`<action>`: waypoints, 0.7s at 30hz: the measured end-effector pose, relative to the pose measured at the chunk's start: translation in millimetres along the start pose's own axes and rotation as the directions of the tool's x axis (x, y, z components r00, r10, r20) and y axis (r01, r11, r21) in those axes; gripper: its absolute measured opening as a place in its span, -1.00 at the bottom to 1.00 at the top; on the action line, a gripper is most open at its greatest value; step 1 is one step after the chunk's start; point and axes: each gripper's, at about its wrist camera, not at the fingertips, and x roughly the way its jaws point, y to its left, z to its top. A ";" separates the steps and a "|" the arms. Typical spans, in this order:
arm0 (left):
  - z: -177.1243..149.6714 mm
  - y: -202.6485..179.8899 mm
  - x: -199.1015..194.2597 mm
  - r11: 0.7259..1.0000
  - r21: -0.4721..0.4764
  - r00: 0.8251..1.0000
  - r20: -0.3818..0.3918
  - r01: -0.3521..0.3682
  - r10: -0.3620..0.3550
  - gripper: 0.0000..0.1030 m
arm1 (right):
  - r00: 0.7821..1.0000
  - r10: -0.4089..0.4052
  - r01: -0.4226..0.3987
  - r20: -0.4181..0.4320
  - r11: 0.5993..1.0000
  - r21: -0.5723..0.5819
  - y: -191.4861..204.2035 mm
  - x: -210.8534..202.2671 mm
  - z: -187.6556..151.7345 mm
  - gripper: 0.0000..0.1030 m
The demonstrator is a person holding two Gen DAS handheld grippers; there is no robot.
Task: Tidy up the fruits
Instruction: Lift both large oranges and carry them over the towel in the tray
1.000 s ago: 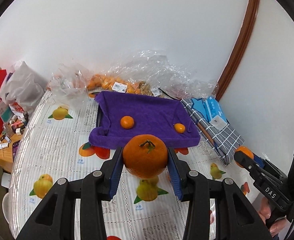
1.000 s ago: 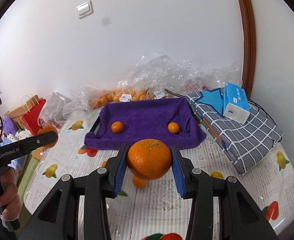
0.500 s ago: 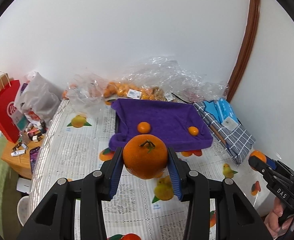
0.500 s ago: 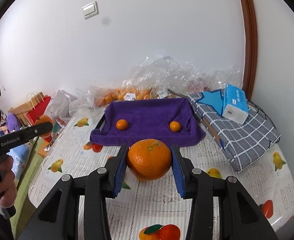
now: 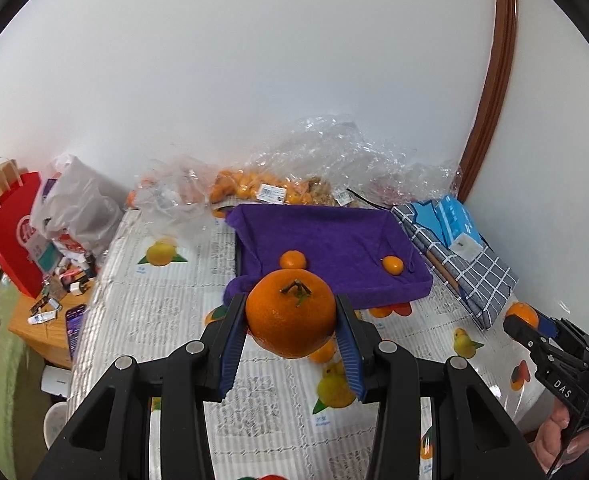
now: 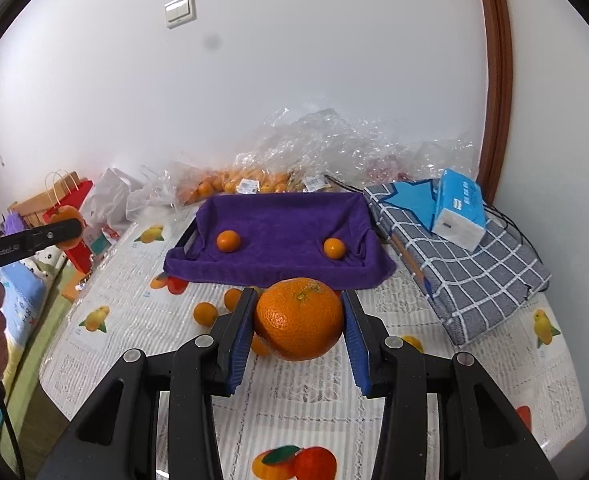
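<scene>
My left gripper (image 5: 291, 322) is shut on a large orange (image 5: 290, 312) with a stem, held above the table. My right gripper (image 6: 299, 322) is shut on another large orange (image 6: 298, 318). Ahead stands a tray lined with a purple towel (image 5: 334, 236), also in the right wrist view (image 6: 278, 216). Two small oranges lie in it, one left (image 6: 228, 241) and one right (image 6: 333, 248). Small loose oranges (image 6: 205, 313) lie on the tablecloth in front of the tray. The right gripper shows at the left wrist view's right edge (image 5: 534, 328).
Clear plastic bags of small oranges (image 6: 234, 182) lie against the wall behind the tray. A checked grey cloth (image 6: 466, 252) with a blue tissue pack (image 6: 458, 208) is at the right. A red bag (image 5: 10, 224) and a side table with clutter are at the left.
Both grippers have pulled back and risen from the tray, each still holding its orange. The tray looks smaller and farther, and more of the table shows.
</scene>
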 end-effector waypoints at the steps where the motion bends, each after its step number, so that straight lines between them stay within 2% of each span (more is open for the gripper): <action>1: 3.0 -2.0 5.0 1.000 0.008 1.000 -0.002 0.008 -0.008 -0.21 | 1.000 0.000 0.000 0.011 1.000 -0.003 0.4 2.2 1.5 -0.19; 6: 13.5 -8.2 24.7 0.999 0.020 0.999 0.009 0.046 -0.046 -0.21 | 0.999 0.028 -0.028 0.037 1.000 -0.002 1.7 15.9 11.1 -0.19; 12: 23.1 -2.1 54.9 0.997 -0.019 0.997 0.014 0.077 -0.077 -0.21 | 0.999 0.028 -0.028 0.029 1.000 0.002 -4.5 46.1 24.3 -0.19; 21: 28.3 27.0 125.1 0.997 -0.057 0.998 -0.034 0.043 -0.045 -0.21 | 0.999 -0.034 0.034 -0.010 0.999 0.038 -32.6 118.7 33.6 -0.19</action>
